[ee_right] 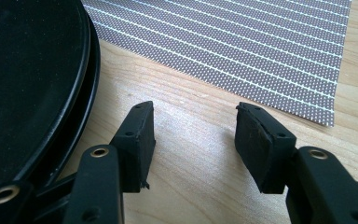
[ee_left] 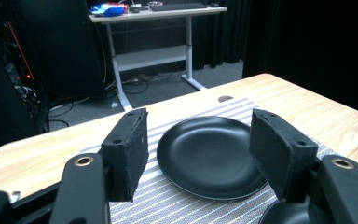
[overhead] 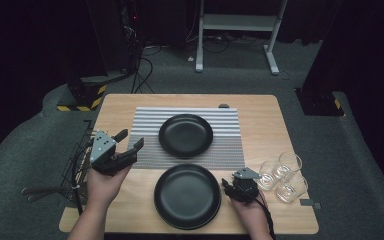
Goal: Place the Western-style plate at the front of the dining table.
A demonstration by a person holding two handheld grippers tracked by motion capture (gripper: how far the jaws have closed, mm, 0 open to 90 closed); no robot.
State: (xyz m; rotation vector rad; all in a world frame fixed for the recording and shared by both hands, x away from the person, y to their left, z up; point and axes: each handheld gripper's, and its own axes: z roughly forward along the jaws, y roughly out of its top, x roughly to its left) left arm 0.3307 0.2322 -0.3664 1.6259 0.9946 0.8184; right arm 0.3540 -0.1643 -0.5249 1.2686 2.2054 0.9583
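Note:
Two black plates are on the wooden table (overhead: 270,120). The far plate (overhead: 186,135) lies on a grey striped placemat (overhead: 225,150). The near plate (overhead: 187,196) rests on bare wood by the front edge. My left gripper (overhead: 130,139) hovers open at the mat's left edge. In the left gripper view its jaws (ee_left: 198,126) frame the far plate (ee_left: 209,154) from a distance, with nothing between them. My right gripper (overhead: 228,184) stands open just right of the near plate. Its jaws (ee_right: 196,112) sit low over bare wood. Beside them the near plate (ee_right: 23,70) shows two stacked rims.
A cluster of clear glasses (overhead: 282,175) stands at the table's right edge, close to my right hand. A black wire rack (overhead: 80,160) hangs off the left side. Beyond the table stand a white desk frame (overhead: 240,22) and cables on the floor.

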